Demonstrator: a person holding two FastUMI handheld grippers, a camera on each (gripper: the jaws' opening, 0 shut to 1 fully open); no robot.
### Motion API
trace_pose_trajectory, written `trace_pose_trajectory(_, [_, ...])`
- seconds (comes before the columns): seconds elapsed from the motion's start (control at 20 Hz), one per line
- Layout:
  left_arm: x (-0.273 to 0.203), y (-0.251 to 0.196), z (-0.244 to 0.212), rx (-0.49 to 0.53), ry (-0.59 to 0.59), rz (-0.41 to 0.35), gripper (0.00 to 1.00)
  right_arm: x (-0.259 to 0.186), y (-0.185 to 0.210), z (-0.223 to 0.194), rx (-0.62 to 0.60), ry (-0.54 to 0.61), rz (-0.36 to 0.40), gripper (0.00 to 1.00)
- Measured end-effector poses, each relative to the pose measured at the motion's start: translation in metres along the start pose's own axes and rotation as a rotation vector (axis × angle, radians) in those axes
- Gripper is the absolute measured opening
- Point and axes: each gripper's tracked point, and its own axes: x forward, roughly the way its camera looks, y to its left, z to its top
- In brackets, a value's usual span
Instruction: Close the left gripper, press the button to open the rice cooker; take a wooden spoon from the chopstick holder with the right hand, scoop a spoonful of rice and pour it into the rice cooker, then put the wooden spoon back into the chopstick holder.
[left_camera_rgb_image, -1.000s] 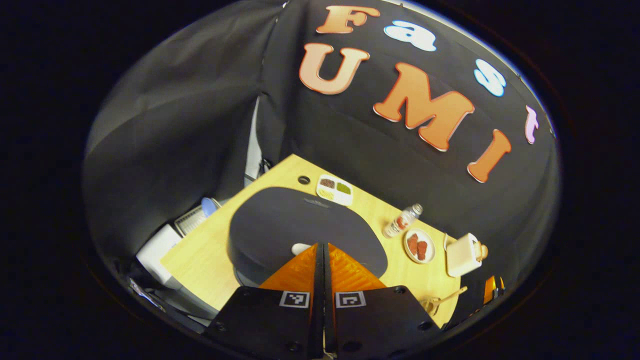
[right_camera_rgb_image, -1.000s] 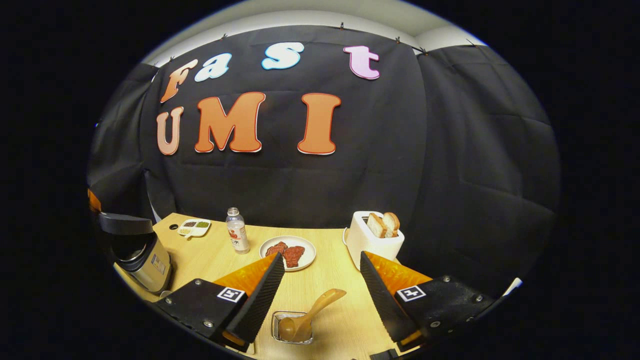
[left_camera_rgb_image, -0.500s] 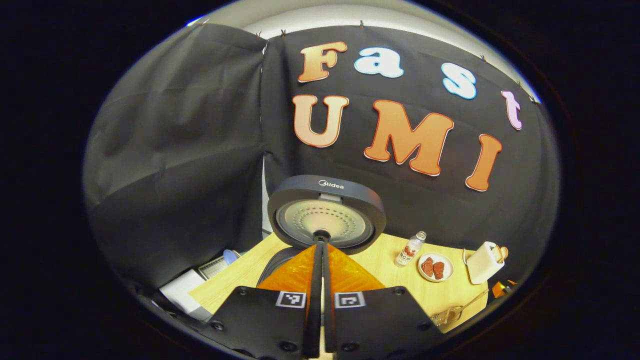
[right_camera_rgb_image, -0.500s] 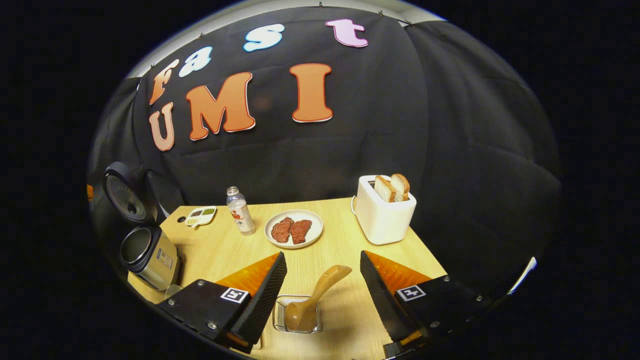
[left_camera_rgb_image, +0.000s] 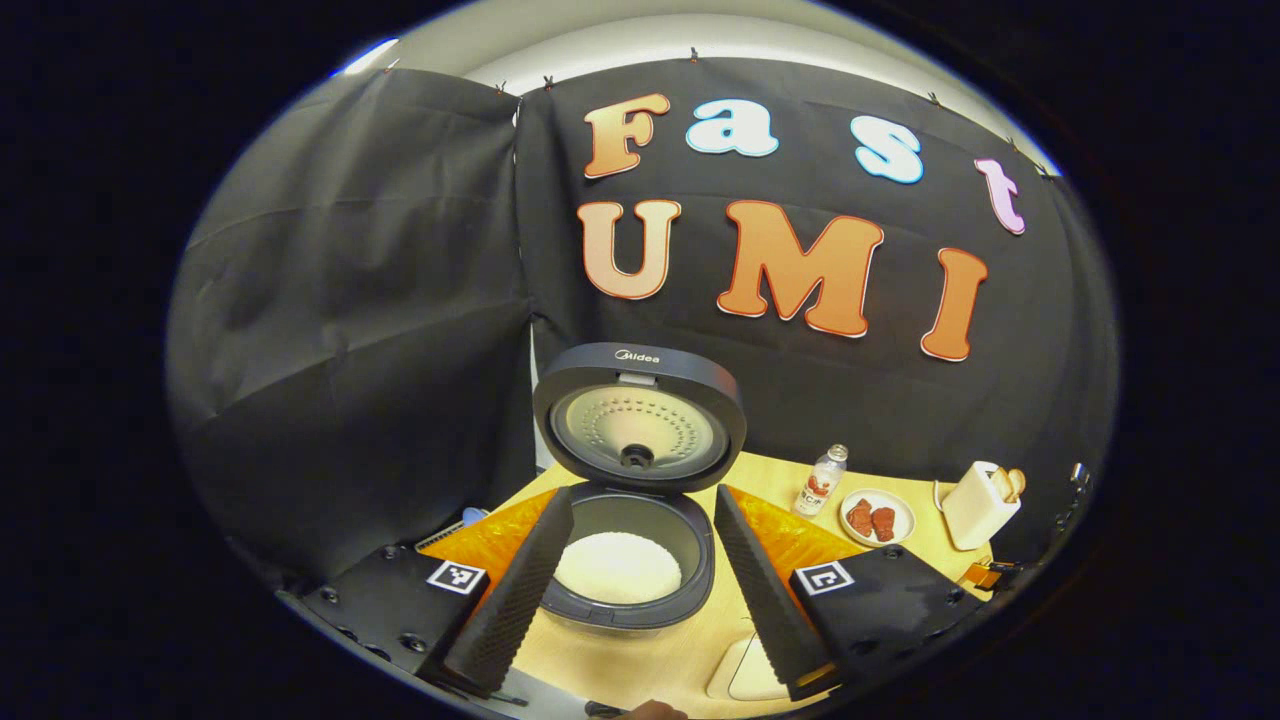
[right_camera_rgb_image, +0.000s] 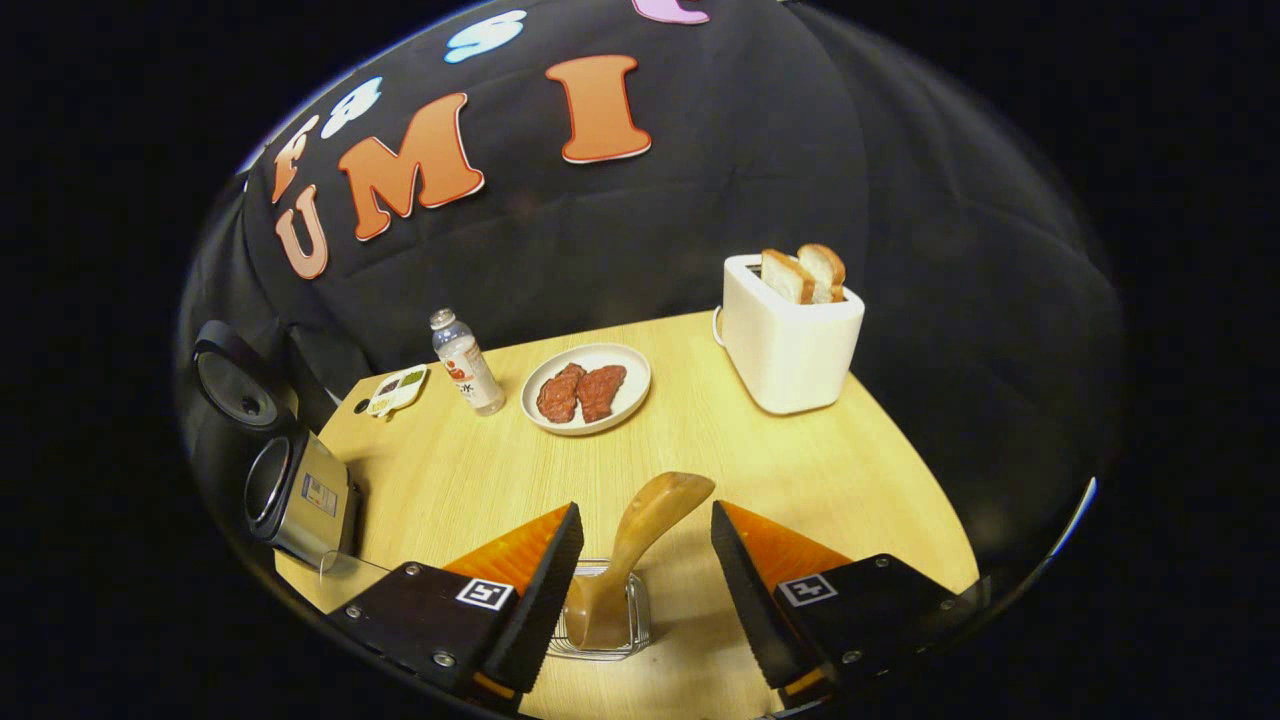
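Rice cooker (left_camera_rgb_image: 630, 560) open, lid up.
Left gripper (left_camera_rgb_image: 640, 590) spread apart before it; right gripper (right_camera_rgb_image: 640, 580) apart, flanking the wooden spoon (right_camera_rgb_image: 640, 545) in the chopstick holder (right_camera_rgb_image: 636, 625).

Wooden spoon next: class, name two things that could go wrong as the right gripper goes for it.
1. The wooden spoon leans tilted in the chopstick holder; the open right gripper may pinch it off-centre or tip the light holder.
2. The rice cooker lid stands upright; a carried spoon may knock it.

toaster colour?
White, with two slices of bread sticking up from the toaster. Clearest in the right gripper view.
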Motion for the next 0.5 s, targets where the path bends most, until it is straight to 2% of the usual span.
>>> trace_pose_trajectory(0.25, [-0.012,0.003,-0.012,0.007,0.019,0.039,0.96,0.027,0.003,-0.017,0.082,0.082,0.048,0.66])
trace_pose_trajectory(0.5, [-0.013,0.002,-0.015,0.020,0.031,0.042,0.97,0.040,0.007,-0.019,0.202,0.086,0.089,0.44])
